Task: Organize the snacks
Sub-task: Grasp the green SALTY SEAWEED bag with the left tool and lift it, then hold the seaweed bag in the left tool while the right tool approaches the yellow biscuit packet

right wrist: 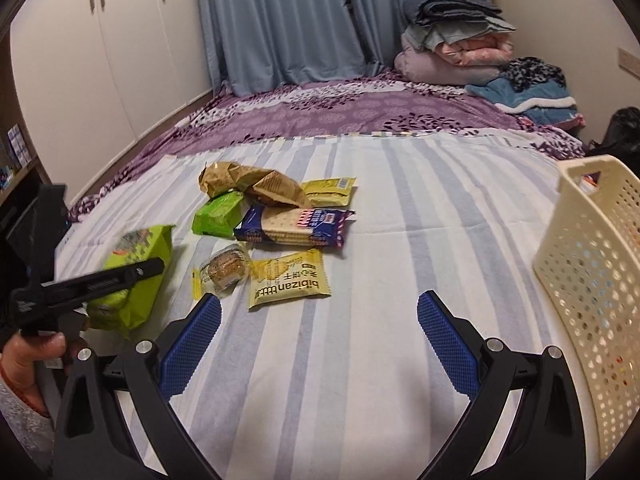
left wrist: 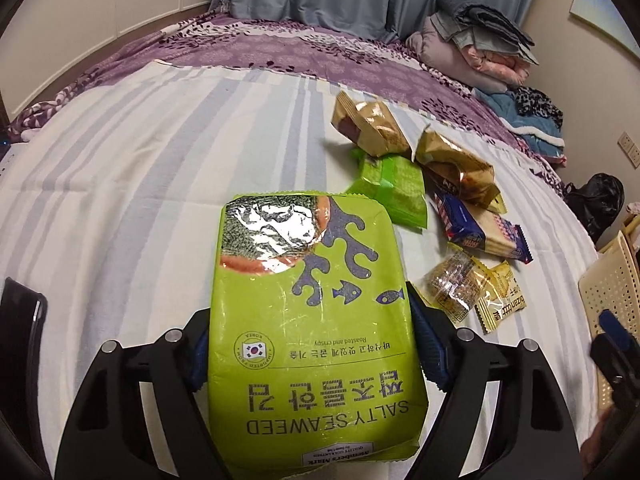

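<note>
A big green salty seaweed pack sits lengthwise between the fingers of my left gripper, whose blue pads press on both of its long edges. The right wrist view shows that same seaweed pack at the left, held by the left gripper in a person's hand. My right gripper hovers open over the striped sheet with nothing between its fingers. Beyond it lie a yellow bibizan packet, a clear-wrapped round cake, a blue cracker pack, a small green pack and gold wrappers.
A cream perforated basket stands on the bed at the right, near the right finger. Folded blankets and clothes are piled at the far right corner. Blue curtains and white wardrobe doors line the back. Open striped sheet lies between the snack pile and the basket.
</note>
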### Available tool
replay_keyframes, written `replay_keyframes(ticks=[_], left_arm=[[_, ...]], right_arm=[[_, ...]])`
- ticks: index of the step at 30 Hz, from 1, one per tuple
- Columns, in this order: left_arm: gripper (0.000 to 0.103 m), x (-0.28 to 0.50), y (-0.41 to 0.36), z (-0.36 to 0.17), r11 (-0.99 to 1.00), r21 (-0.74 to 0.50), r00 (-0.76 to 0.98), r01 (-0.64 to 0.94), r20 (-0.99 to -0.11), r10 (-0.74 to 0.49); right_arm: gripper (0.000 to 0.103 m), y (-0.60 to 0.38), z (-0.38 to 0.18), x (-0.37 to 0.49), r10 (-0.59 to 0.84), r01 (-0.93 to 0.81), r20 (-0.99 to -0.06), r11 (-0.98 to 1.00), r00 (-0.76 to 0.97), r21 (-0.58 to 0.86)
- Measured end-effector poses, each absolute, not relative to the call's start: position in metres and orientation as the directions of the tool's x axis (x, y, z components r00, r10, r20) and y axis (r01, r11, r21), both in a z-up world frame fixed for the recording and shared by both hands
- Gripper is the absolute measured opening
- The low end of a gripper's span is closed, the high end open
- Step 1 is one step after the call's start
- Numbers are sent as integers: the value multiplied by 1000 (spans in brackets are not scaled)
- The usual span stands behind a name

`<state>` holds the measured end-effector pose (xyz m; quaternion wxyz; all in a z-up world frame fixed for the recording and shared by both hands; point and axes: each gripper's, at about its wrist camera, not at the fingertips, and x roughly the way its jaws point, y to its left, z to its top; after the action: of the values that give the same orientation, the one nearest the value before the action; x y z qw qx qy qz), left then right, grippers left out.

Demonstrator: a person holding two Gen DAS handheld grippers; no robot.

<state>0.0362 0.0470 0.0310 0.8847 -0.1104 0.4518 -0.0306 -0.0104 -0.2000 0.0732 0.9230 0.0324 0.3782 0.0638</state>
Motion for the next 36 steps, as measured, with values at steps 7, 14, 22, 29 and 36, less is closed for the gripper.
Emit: replay_keyframes(ticks=[7, 14, 22, 29, 36], left_arm=[[80, 28, 61, 50, 970, -237, 628, -59, -764, -148], [80, 23, 69, 60, 965, -254, 649, -61, -745, -155], [80, 22, 68, 64, 963, -266, 660, -45, -732, -172], [80, 19, 70, 66, 964, -264, 665, -40, -727, -172], [80, 13, 80, 70, 962, -264, 671, -63, -725, -155]], right_arm=[[98, -177, 42, 26, 193, -177, -766, 979, 613, 105], [98, -181, 33, 37, 96, -119, -796, 992, 597, 31], [98, -193, 25, 42, -66, -59, -825, 991, 562, -120], [98, -198, 23, 69, -101, -30, -820, 989, 563, -143], [98, -220, 34, 85, -163, 100, -804, 987, 572, -128]])
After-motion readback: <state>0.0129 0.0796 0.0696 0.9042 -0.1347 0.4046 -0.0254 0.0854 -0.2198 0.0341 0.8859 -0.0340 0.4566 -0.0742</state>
